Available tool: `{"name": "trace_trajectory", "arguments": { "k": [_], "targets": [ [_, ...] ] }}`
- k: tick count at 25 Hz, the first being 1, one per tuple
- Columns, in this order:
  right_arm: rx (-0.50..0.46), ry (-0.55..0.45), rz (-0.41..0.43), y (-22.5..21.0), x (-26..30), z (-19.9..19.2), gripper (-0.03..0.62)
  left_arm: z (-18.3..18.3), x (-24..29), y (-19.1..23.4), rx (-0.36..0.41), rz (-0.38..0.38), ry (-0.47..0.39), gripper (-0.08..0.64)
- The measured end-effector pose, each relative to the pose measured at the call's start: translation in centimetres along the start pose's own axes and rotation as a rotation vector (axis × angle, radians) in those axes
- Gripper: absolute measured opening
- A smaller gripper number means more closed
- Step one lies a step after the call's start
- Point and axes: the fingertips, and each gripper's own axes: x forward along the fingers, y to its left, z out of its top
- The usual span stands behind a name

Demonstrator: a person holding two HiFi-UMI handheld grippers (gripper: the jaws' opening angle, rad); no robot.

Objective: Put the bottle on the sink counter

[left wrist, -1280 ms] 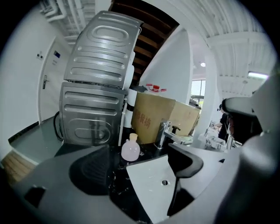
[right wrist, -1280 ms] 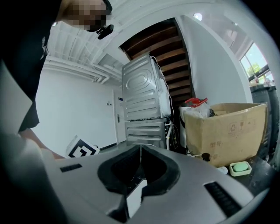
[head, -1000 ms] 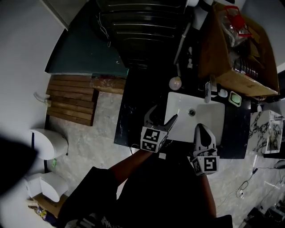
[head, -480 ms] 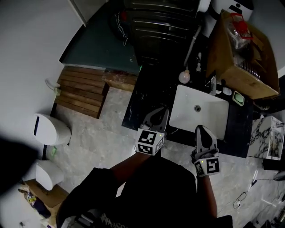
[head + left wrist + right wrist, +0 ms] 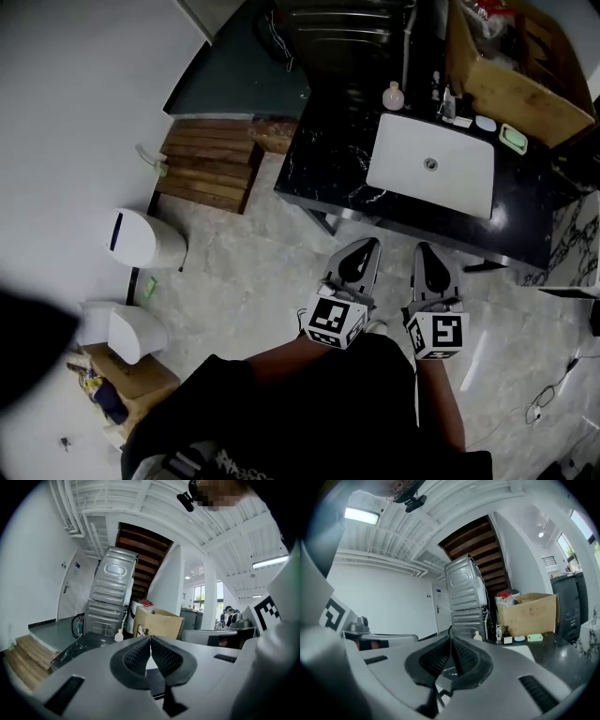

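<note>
A small pale round bottle (image 5: 393, 96) stands on the black sink counter (image 5: 323, 173), by the far left corner of the white basin (image 5: 431, 164). It also shows far off as the bottle (image 5: 119, 636) in the left gripper view and the bottle (image 5: 477, 636) in the right gripper view. My left gripper (image 5: 365, 244) and right gripper (image 5: 425, 247) hang side by side over the floor, well short of the counter's near edge. Both are shut and empty, their ribbed pads meeting at the left gripper (image 5: 150, 639) and the right gripper (image 5: 451, 637).
A cardboard box (image 5: 511, 75) and a green soap dish (image 5: 513, 138) sit at the counter's back. Stacked grey machines (image 5: 110, 592) stand behind. Wooden steps (image 5: 211, 164) and two white bins (image 5: 145, 239) are to the left; a cable (image 5: 553, 394) lies at right.
Both grippers have drawn back from the basin's near edge to over the floor. The left jaws, open a second ago, have shut with nothing in them.
</note>
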Motion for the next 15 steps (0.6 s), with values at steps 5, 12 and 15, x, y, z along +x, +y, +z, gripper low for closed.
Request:
{"name": "trace_trajectory", "arguments": {
  "k": [5,12,15],
  "targets": [
    [-0.017,0.016,-0.035,2.4,-6.0,-0.7,0.037,-0.7,-4.5,-4.0,0.057,0.017,0.028,0.017],
    [-0.056,0.017,-0.086,4.4,-10.2,-0.3,0.037,-1.2,-8.0,-6.8,0.005,-0.039,-0.002,0.017],
    [-0.120,0.002,-0.084,6.3,-10.2,0.3,0.037,-0.1,-9.1,-6.4,-0.024,-0.065,-0.043,0.017]
  ]
}}
